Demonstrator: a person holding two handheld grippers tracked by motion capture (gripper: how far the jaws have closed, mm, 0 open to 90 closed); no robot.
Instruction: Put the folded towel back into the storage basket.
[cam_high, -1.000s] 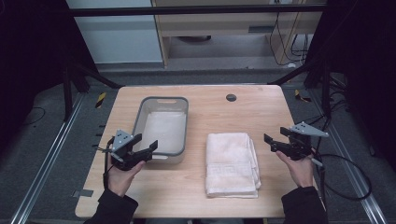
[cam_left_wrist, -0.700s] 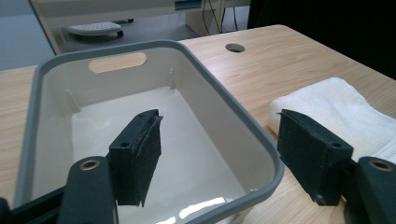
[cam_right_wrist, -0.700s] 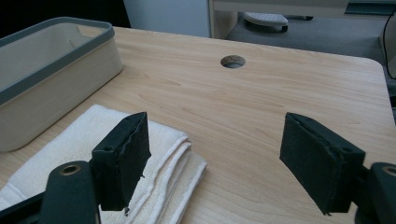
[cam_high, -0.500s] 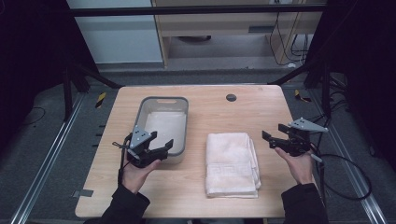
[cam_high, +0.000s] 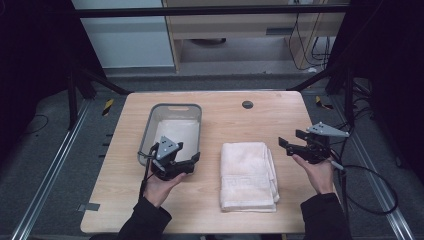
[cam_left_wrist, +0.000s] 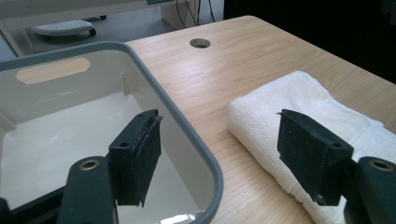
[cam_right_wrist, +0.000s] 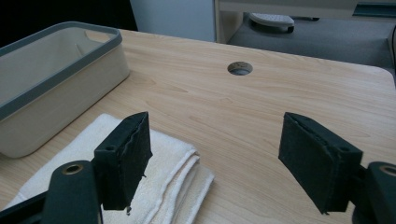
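So far nothing is moved: on the pale wood-grain table (cam_high: 120, 200) the grey-rimmed, rounded plastic bin (cam_high: 176, 111) stands empty, and the folded cream towel (cam_high: 248, 175), soft and nubbly terry, lies flat just beside it. Judging by that, putting the towel into the bin is all yet to do. The left gripper (cam_high: 187, 162) hovers over the bin's near corner and the right gripper (cam_high: 289, 144) just past the towel's right edge, both with jaws spread wide, holding nothing.

Bin (cam_high: 172, 112) left of towel (cam_high: 248, 175) on table (cam_high: 280, 115).
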